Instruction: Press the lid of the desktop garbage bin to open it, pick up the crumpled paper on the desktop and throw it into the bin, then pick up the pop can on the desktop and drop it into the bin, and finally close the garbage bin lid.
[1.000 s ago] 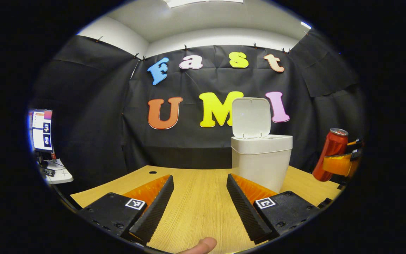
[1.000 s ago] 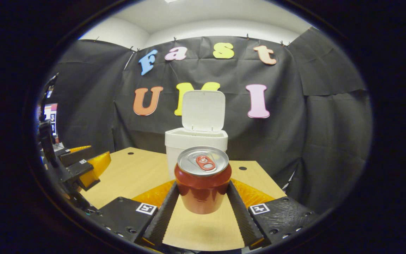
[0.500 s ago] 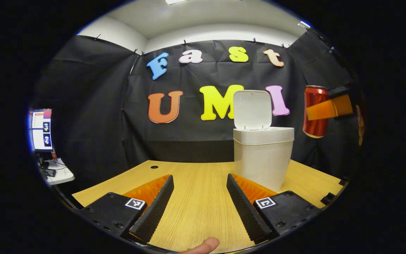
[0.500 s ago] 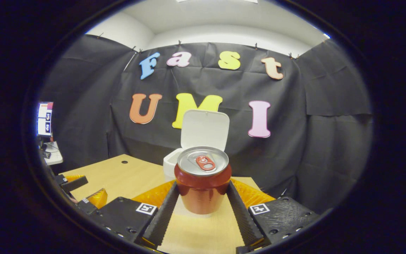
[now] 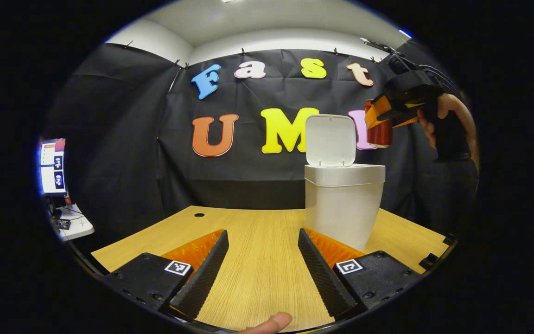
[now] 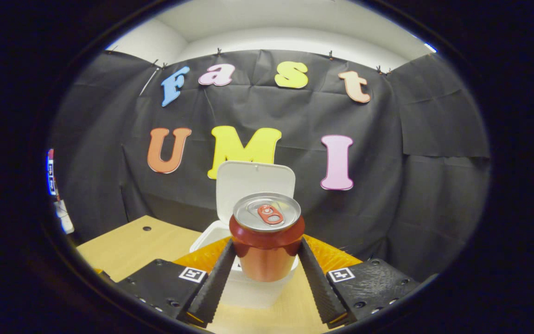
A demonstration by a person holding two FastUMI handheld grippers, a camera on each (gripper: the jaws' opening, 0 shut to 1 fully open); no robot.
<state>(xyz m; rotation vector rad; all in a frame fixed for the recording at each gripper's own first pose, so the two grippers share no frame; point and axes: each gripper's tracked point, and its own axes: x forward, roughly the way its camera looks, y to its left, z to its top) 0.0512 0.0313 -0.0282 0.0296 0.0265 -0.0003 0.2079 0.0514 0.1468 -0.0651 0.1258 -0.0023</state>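
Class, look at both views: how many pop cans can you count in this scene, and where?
1. The same pop can appears in both views: clamped in the right gripper, held in the air above the open bin. The bin's inside is hidden, so more could lie there.

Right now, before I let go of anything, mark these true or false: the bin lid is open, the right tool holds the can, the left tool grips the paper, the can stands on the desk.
1. The white plastic bin's hinged lid stands open. True.
2. The right tool clamps the red metal pop can. True.
3. The left tool grips crumpled paper. False: its fingers are spread apart with nothing between them.
4. The can stands on the wooden desk. False: it is held in the air above the bin.
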